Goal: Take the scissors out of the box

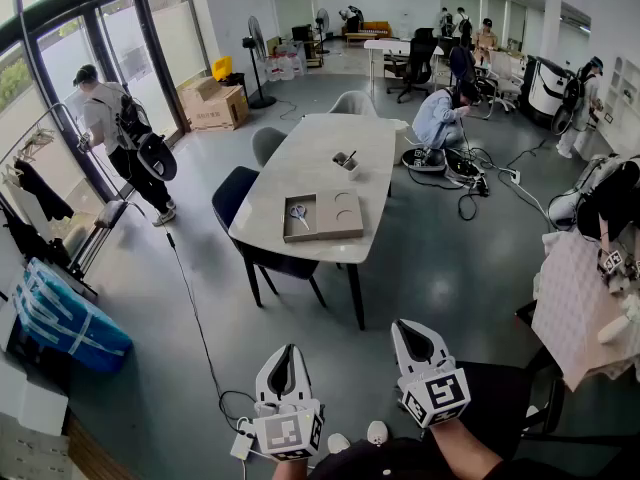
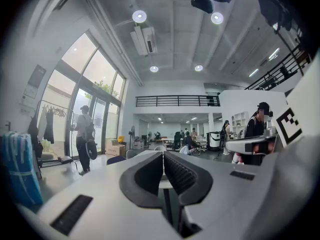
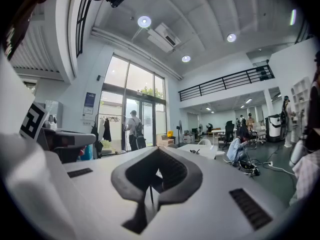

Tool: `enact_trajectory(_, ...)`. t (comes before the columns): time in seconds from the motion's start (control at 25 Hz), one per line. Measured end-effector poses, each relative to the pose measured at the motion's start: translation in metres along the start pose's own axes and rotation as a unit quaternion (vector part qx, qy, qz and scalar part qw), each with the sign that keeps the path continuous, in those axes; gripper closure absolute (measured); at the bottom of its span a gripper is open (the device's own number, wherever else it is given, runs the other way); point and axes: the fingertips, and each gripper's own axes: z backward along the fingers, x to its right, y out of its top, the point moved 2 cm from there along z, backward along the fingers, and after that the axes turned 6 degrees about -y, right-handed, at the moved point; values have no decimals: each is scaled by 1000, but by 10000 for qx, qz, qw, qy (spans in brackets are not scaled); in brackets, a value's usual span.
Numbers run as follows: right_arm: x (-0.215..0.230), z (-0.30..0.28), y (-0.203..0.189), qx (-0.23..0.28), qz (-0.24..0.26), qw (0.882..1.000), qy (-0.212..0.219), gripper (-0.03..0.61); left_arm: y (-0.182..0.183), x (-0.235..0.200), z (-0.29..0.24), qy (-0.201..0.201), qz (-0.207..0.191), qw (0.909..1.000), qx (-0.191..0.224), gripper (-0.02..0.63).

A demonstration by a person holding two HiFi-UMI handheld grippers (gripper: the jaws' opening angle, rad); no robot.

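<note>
A flat cardboard box (image 1: pixel 336 215) lies open at the near end of a white table (image 1: pixel 325 153), some way ahead of me. Small scissors (image 1: pixel 299 212) rest in its left compartment; the right half has a round recess. My left gripper (image 1: pixel 288 351) and right gripper (image 1: pixel 409 327) are held low, close to my body and far from the table, both pointing toward it. In the left gripper view, the left gripper (image 2: pixel 163 154) has its jaws together with nothing between them. The right gripper (image 3: pixel 158 151), seen in the right gripper view, is shut and empty too.
A small tray with a pen (image 1: pixel 347 162) sits mid-table. Dark chairs (image 1: pixel 238 194) stand at the table's left side. A cable (image 1: pixel 193 313) runs across the grey floor. One person (image 1: pixel 118 126) stands by the glass doors, another (image 1: pixel 438 117) crouches beyond the table. A cloth-covered surface (image 1: pixel 578 303) is at the right.
</note>
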Motion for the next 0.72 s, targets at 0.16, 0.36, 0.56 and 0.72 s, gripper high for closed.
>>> enact_trajectory(0.16, -1, 0, -1, -6, -6, 10000, -5, 583, -1, -1, 1, -3, -7, 10000, 2, 597)
enact_trajectory(0.36, -1, -1, -1, -15, 9, 10000, -7, 583, -1, -1, 0, -10, 2, 10000, 0, 597)
enact_trajectory(0.56, -5, -4, 1, 106, -55, 9999, 69, 583, -1, -3, -3, -31, 9, 10000, 6, 597)
enact_trajectory(0.72, -10, -8, 1, 123, -5, 9999, 63, 583, -1, -8, -4, -42, 23, 10000, 13, 597)
